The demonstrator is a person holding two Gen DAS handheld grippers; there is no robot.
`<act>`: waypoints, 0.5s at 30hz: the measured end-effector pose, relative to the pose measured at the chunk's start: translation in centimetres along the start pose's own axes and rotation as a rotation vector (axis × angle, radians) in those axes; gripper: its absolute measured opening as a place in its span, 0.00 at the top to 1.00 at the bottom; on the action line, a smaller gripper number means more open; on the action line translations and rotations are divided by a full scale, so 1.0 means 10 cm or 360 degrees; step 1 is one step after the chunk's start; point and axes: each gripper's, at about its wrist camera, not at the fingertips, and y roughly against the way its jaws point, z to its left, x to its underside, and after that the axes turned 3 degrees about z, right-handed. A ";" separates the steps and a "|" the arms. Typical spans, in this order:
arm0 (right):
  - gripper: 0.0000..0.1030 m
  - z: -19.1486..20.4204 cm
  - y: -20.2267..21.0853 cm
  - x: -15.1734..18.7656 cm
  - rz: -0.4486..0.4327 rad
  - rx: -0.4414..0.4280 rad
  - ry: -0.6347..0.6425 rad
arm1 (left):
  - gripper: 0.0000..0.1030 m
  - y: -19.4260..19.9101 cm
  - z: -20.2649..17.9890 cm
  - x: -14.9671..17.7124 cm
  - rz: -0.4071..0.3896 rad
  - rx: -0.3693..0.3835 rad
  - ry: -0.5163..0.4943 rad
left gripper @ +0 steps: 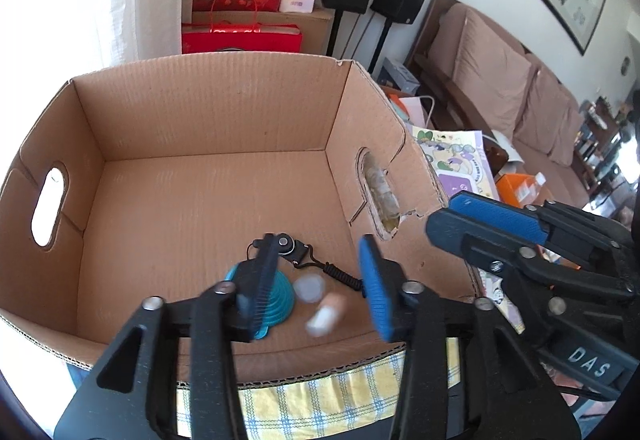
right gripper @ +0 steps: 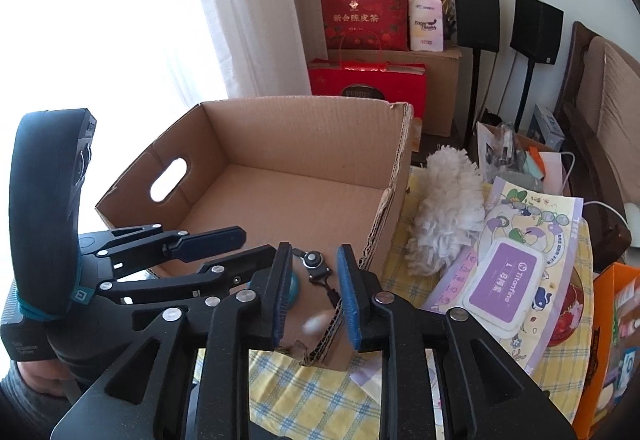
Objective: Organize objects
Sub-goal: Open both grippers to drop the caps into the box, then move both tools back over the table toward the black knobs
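Note:
An open cardboard box (left gripper: 208, 108) stands on a yellow checked cloth. Inside near its front wall lie a teal collapsible funnel (left gripper: 280, 298), a black clip with a coiled lanyard (left gripper: 294, 250), a small clear cap (left gripper: 309, 288) and a blurred small white and tan bottle (left gripper: 326, 314). My left gripper (left gripper: 320, 280) is open over these, holding nothing. My right gripper (right gripper: 312, 292) is open and empty just outside the box's near right corner (right gripper: 320, 340); it shows in the left wrist view (left gripper: 480, 216) beside the right wall.
Right of the box lie a white fluffy duster (right gripper: 444, 208), a purple-lidded wipes pack (right gripper: 502, 286) and an orange bag (right gripper: 616, 340). Red gift bags (right gripper: 364, 14), two black speakers (right gripper: 476, 12) and a brown sofa (left gripper: 500, 80) stand behind.

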 end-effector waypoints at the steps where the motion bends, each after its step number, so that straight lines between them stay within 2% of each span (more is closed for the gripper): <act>1: 0.76 -0.01 0.02 0.00 -0.0009 0.0003 -0.0004 | 0.54 0.02 0.00 0.00 -0.0009 0.0000 0.0005; 3: 0.76 -0.04 0.09 0.00 -0.0039 0.0003 -0.0019 | 0.46 0.05 0.00 -0.01 -0.0028 0.0002 0.0010; 5: 0.72 -0.08 0.17 0.00 -0.0068 0.0009 -0.0037 | 0.32 0.10 -0.01 -0.02 -0.0057 0.0011 0.0017; 10: 0.64 -0.19 0.34 0.00 -0.0112 0.0050 -0.0069 | 0.31 0.17 -0.08 -0.05 -0.0083 -0.0003 -0.0019; 13: 0.55 -0.27 0.42 0.02 -0.0128 0.0075 -0.0095 | 0.15 0.20 -0.14 -0.06 -0.0112 0.0018 -0.0039; 15: 0.48 -0.33 0.46 0.04 -0.0139 0.0090 -0.0113 | 0.14 0.23 -0.18 -0.05 -0.0131 0.0023 -0.0054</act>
